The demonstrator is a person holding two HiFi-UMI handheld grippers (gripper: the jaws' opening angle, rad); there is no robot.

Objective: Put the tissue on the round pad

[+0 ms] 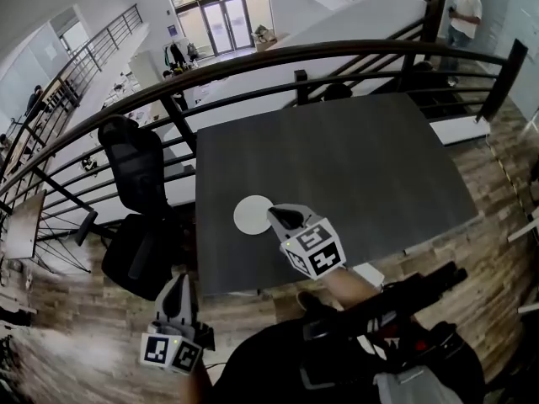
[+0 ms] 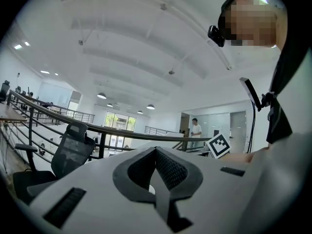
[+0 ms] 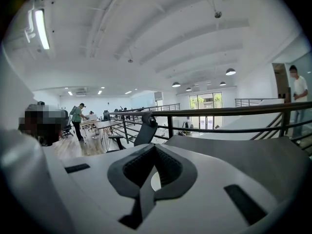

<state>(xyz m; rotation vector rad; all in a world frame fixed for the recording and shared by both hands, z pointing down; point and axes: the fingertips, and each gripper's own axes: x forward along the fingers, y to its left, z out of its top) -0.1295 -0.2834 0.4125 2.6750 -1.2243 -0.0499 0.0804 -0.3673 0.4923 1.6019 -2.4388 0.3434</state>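
Head view: R gripper was over the near part of the dark table. Jaws pressed together, nothing pinched. White round pad lay flat on the table just left of its tips; couldn't tell if they touched. Tissue: couldn't pick it out from the white disc in any view. L gripper was off the table, low at the near-left corner over the wood floor, well apart from the pad. Black office chair sat ahead-left of it. Railing ran past the table's far edge, w/ a person standing well beyond.

Left gripper view: L gripper jaws closed tip to tip, nothing between. A small pale sliver showed through the gap behind the tips; couldn't tell what it was. Ahead-left was the chair, w/ the railing across the bkgd. Marker cube of the R gripper showed ahead-right, the far person just left of it.

Right gripper view: R gripper jaws together, empty. Round pad showed white through the opening behind the tips, i.e. under and just ahead of the gripper. Table stretched ahead-right, chair ahead-left past the table edge, railing behind both. Another person stood by desks far ahead-left.
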